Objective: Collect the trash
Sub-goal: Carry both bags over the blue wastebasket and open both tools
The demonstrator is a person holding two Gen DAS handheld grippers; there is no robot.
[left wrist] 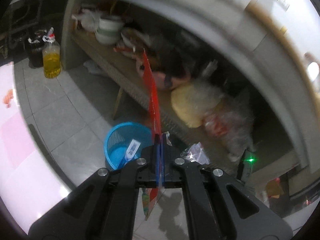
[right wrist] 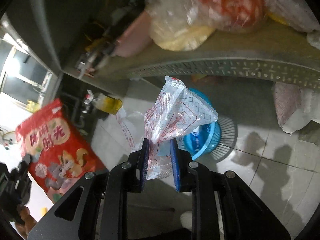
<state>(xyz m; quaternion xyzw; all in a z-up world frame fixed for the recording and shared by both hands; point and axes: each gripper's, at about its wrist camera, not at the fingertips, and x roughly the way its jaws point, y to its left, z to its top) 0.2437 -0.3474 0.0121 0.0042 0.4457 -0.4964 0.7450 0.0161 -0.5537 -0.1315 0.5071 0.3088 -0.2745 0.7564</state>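
My left gripper (left wrist: pixel 160 140) is shut on a flat red snack bag (left wrist: pixel 153 98), seen edge-on and standing up from the jaws. The right wrist view shows the same red snack bag (right wrist: pixel 54 142) at the left, its printed face towards the camera. My right gripper (right wrist: pixel 160 146) is shut on a crumpled clear plastic wrapper with red print (right wrist: pixel 178 112). A blue mesh waste basket (left wrist: pixel 124 146) stands on the tiled floor just left of the left gripper's tips. The blue basket (right wrist: pixel 202 140) lies just beyond the right gripper, partly hidden by the wrapper.
A low metal shelf (left wrist: pixel 112 64) under a counter holds bowls (left wrist: pixel 109 30), plastic bags (right wrist: pixel 220 6) and a yellow bundle (left wrist: pixel 192 104). A bottle of yellow oil (left wrist: pixel 51 59) stands on the floor at the left. A white-pink table edge (left wrist: pixel 22 144) fills the left side. A sack (right wrist: pixel 290 108) lies at the right.
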